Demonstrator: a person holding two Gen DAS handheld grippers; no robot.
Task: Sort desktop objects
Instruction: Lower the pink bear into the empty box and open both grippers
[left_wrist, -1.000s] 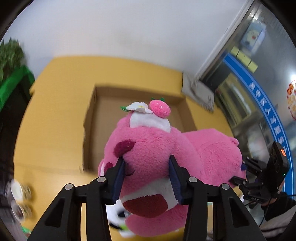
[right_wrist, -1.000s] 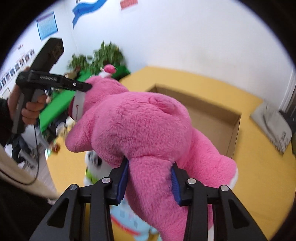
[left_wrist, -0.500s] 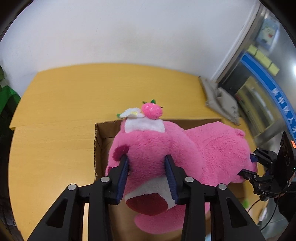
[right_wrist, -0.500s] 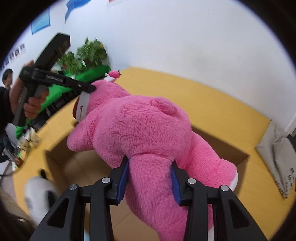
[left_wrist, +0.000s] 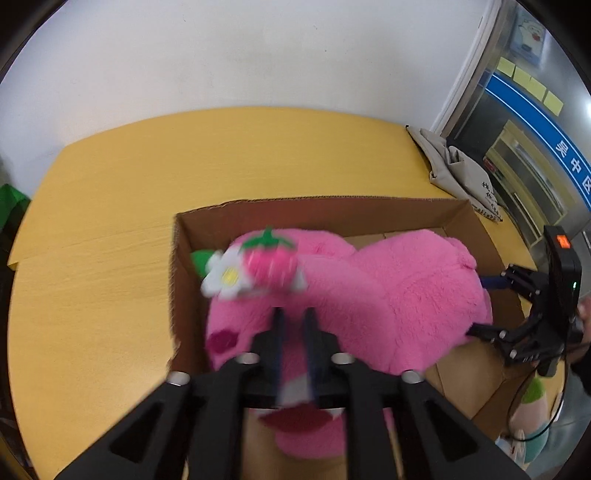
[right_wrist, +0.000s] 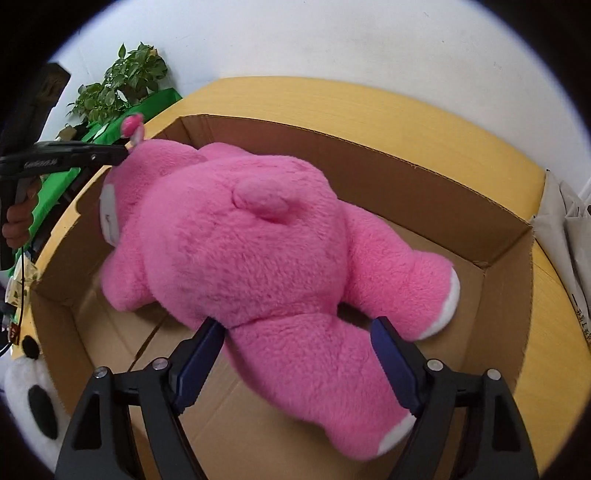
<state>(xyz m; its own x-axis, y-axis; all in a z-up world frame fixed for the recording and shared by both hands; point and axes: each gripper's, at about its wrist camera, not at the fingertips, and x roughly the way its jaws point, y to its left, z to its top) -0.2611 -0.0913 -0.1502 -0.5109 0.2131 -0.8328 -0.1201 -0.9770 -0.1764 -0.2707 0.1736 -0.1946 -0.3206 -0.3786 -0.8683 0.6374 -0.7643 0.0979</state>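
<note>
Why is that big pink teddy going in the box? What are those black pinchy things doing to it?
Someone is tidying a desk with two tools. The pink plush bear is lying down inside the cardboard box on the yellow table. The left hand-held gripper is pinched shut on the bear's head, near its strawberry decoration. The right hand-held gripper has its fingers spread open around one leg, so it looks to be letting go.

Bright, even light; fisheye-curved edges; left wrist view motion-blurred.
</note>
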